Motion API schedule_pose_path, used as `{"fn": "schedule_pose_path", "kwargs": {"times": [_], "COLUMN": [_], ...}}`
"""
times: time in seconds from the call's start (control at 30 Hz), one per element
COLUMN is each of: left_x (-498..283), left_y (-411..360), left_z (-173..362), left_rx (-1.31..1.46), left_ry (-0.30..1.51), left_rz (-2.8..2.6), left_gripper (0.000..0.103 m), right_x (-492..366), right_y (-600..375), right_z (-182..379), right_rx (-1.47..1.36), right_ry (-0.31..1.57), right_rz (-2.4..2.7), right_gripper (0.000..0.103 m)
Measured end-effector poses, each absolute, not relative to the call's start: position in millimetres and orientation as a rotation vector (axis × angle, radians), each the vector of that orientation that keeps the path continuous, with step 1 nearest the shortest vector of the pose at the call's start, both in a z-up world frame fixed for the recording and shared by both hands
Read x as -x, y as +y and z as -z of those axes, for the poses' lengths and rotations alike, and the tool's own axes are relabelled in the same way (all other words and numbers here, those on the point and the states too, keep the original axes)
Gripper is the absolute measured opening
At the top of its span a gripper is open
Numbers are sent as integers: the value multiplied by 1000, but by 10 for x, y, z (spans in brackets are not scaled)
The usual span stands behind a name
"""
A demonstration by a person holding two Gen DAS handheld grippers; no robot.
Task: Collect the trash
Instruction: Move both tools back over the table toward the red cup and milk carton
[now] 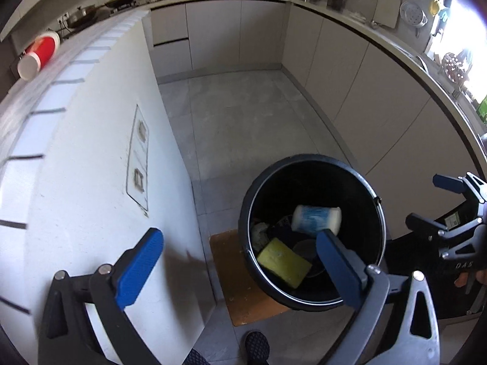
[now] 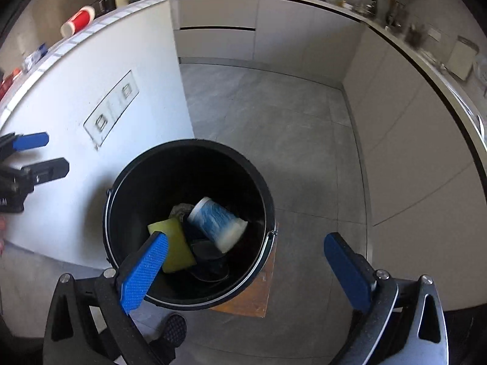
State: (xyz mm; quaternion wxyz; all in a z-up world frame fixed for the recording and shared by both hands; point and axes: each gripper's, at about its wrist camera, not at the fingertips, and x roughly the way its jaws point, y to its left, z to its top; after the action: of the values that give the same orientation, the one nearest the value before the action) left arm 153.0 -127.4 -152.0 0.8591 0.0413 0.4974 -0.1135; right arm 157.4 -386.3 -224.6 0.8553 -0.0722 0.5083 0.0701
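A black bucket [image 1: 304,159] [image 2: 188,144] stands on the floor beside a white kitchen island. Inside it lie a blue-and-white paper cup [image 1: 316,220] [image 2: 216,223] on its side, a yellow sponge [image 1: 283,261] [image 2: 176,243] and some dark scraps. My left gripper [image 1: 237,237] hangs open above the bucket's left rim, with nothing between its blue pads. Over the bucket's right side, my right gripper [image 2: 246,238] is also wide open and holds nothing. Each gripper shows at the edge of the other's view: right gripper [image 1: 424,199], left gripper [image 2: 56,152].
A red-and-white cup [image 1: 38,53] [image 2: 77,21] lies on the island's tiled top. The bucket rests on a wooden board [image 1: 240,289] [image 2: 255,295]. A person's shoe [image 1: 257,346] [image 2: 173,328] is at the near side. Grey floor and cabinets lie beyond.
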Motion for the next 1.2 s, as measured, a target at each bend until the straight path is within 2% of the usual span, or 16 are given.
{"fn": "schedule_pose_path", "kwargs": {"times": [0.33, 0.87, 1.2], "left_x": [-1300, -1149, -1016], "left_y": [-1251, -1038, -243], "left_z": [1013, 702, 333], "left_rx": [-65, -20, 17], "left_ry": [953, 856, 761], "left_rz": [241, 246, 72], "left_gripper": [102, 102, 102], "right_x": [-1387, -1119, -1169], "right_y": [-3729, -3490, -2929], "right_z": [1738, 1330, 852], "right_rx": [31, 66, 12], "right_ry": [976, 903, 794], "right_rz": [-117, -103, -248], "right_gripper": [103, 103, 103]}}
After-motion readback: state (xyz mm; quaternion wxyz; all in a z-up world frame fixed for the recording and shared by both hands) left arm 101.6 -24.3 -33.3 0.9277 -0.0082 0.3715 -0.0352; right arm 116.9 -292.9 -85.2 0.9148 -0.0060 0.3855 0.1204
